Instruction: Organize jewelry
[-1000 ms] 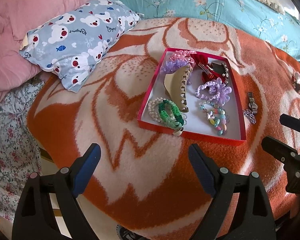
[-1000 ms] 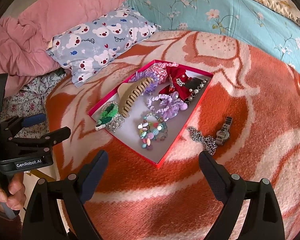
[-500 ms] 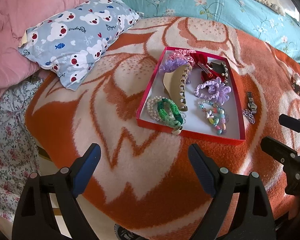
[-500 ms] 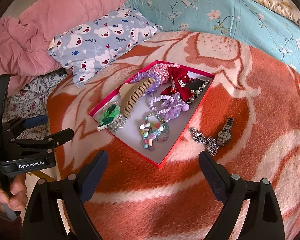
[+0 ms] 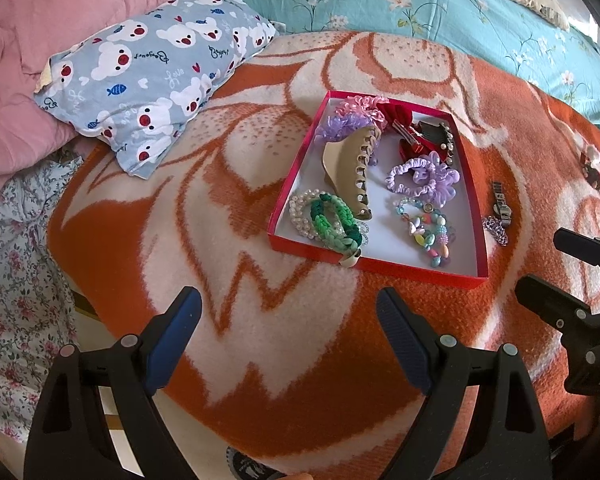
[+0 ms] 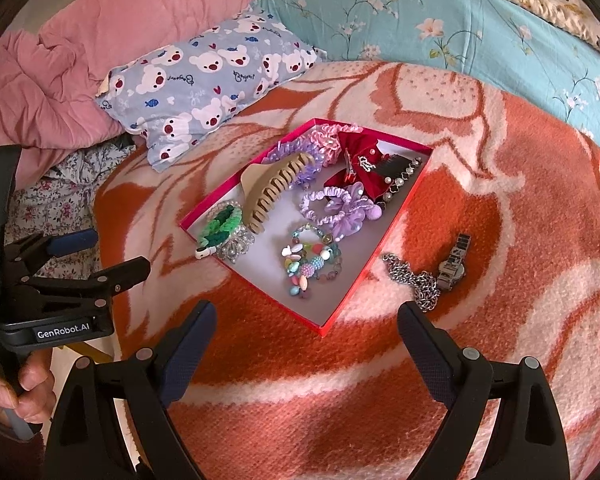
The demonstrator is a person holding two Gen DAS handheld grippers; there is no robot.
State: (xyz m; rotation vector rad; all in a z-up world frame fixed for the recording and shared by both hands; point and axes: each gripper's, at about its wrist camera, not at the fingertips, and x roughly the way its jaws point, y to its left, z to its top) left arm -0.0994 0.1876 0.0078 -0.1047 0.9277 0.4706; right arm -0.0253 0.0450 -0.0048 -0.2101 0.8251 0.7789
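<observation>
Both tools empty, jaws wide: left tool (image 5: 288, 332), right tool (image 6: 306, 344). Silver metal wristwatch (image 6: 452, 266) on orange-white blanket (image 6: 520, 216), just beside shallow red cardboard box (image 6: 364, 276).

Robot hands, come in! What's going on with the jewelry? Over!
Left gripper open, empty. Right gripper open, empty. Watch and chain on blanket beside red box. Nothing blocking.
</observation>
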